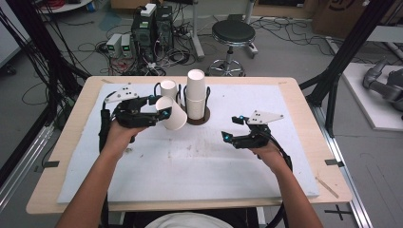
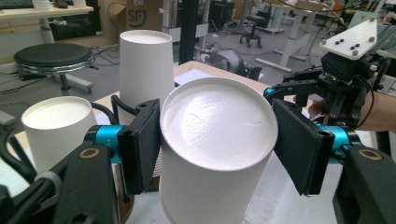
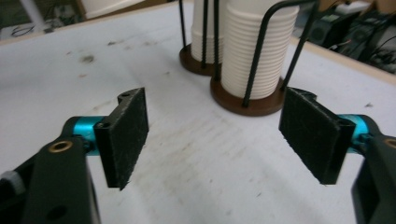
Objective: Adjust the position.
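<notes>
A white padded table (image 1: pixel 142 171) is seen bearing two round brown wire-framed cup holders (image 3: pixel 245 100), each loaded with an upside-down stack of white paper cups (image 1: pixel 195 97). One single white paper cup (image 1: pixel 172 114) is held tilted in the air just left of the taller stack, pinched by the left gripper (image 1: pixel 159 113). The right gripper (image 1: pixel 233 128) is spread, nothing between its jaws. Pulling a cup off appears done; setting it down is judged to remain.

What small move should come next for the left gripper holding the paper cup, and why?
Probably carry the paper cup over the shorter stack and lower it on. The left gripper is shut on the cup, held tilted beside that stack, and the right gripper is open with nothing between its jaws.
</notes>
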`<state>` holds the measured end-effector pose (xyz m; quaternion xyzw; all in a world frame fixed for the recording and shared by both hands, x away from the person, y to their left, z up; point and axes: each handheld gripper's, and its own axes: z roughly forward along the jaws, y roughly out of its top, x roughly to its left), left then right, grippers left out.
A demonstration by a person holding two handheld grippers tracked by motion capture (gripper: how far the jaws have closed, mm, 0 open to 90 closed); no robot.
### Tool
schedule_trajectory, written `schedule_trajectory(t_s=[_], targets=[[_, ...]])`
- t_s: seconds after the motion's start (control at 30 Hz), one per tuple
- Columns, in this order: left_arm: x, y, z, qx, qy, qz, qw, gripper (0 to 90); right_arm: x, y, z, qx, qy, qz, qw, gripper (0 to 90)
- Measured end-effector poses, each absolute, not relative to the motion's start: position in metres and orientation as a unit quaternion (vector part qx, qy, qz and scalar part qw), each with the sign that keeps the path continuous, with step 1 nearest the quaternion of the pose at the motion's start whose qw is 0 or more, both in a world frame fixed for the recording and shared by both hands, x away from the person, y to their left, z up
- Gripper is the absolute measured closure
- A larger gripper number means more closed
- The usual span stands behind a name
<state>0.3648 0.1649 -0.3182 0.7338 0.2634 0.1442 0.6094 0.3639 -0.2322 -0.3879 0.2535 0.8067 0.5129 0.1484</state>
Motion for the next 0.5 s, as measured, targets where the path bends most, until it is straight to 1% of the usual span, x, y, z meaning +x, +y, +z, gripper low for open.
schedule_trajectory(t_s=[0.03, 0.1, 0.23, 0.37, 0.5], targets=[[0.364, 0.164, -0.319, 0.733, 0.263, 0.143, 0.611, 35.5, 0.363, -0.233, -0.388, 0.255, 0.809, 0.511, 0.140, 20.0], [0.364, 0.161, -0.319, 0.736, 0.258, 0.143, 0.609, 35.5, 0.364, -0.235, -0.387, 0.269, 0.804, 0.519, 0.112, 20.0], [0.361, 0.156, -0.322, 0.741, 0.248, 0.137, 0.609, 35.4, 0.360, -0.237, -0.384, 0.269, 0.797, 0.529, 0.113, 20.0], [0.358, 0.150, -0.326, 0.747, 0.235, 0.132, 0.608, 35.5, 0.356, -0.234, -0.380, 0.235, 0.797, 0.547, 0.100, 20.0], [0.353, 0.142, -0.332, 0.750, 0.220, 0.124, 0.612, 35.5, 0.350, -0.229, -0.378, 0.208, 0.798, 0.556, 0.106, 20.0]])
